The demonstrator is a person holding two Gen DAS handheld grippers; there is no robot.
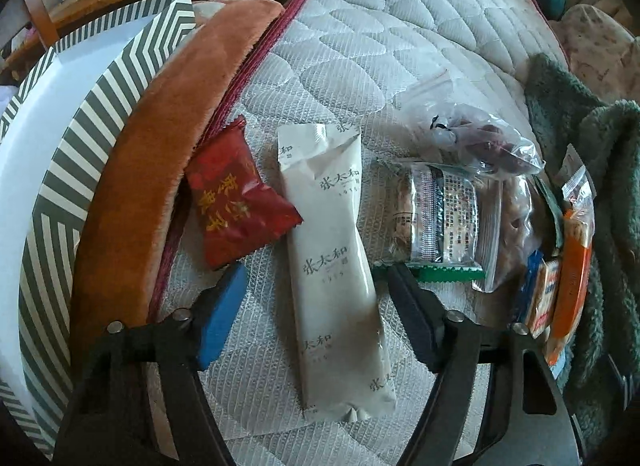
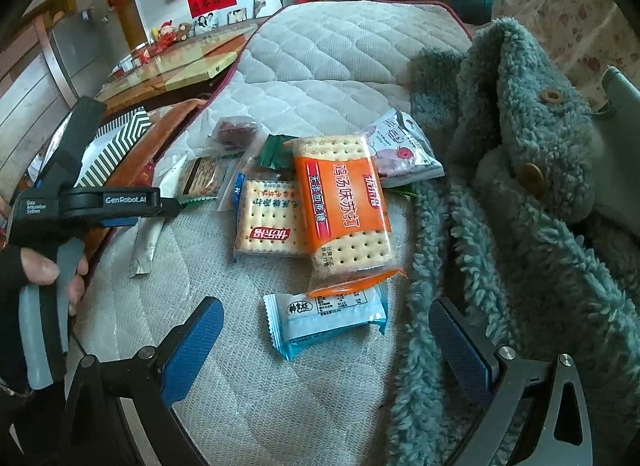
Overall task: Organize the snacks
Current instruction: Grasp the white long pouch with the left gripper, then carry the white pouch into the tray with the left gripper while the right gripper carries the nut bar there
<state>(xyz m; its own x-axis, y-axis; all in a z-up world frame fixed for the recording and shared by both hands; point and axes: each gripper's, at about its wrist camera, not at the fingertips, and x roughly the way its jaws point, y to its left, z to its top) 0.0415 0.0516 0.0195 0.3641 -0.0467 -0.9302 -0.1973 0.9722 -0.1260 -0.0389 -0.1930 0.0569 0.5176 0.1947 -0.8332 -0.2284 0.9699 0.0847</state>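
While the left tool (image 1: 316, 302) is held pointing steeply down over the quilted mattress (image 1: 400, 45), its blue-padded fingers (image 1: 222, 318) are seen on either side of a long cream sachet (image 1: 334, 266), with a gap left on both sides, so nothing is pinched and the jaws are partly spread. A red snack packet (image 1: 236, 193) is found just beside the sachet on the left, its lower edge near the left pad, and beyond it a strip of rust-brown plush (image 1: 152, 169) is laid against a striped box (image 1: 72, 153) with a white inside. To the right of the sachet, a clear-wrapped biscuit pack (image 1: 440, 217) and a clear bag of dark dried fruit (image 1: 488, 145) are heaped together. In the right wrist view, the right tool (image 2: 324, 342) is held widely spread above a pale blue packet (image 2: 328, 318), which is not touched by either pad. An orange soda cracker pack (image 2: 344, 209) is laid partly over that packet and over a smaller cracker pack (image 2: 268, 221), and a white and purple pouch (image 2: 400, 145) is lying behind them. A teal fleece garment (image 2: 520, 185) is bunched along the right edge of the mattress. A hand (image 2: 52, 266) gripping the left tool's handle is visible at the left.
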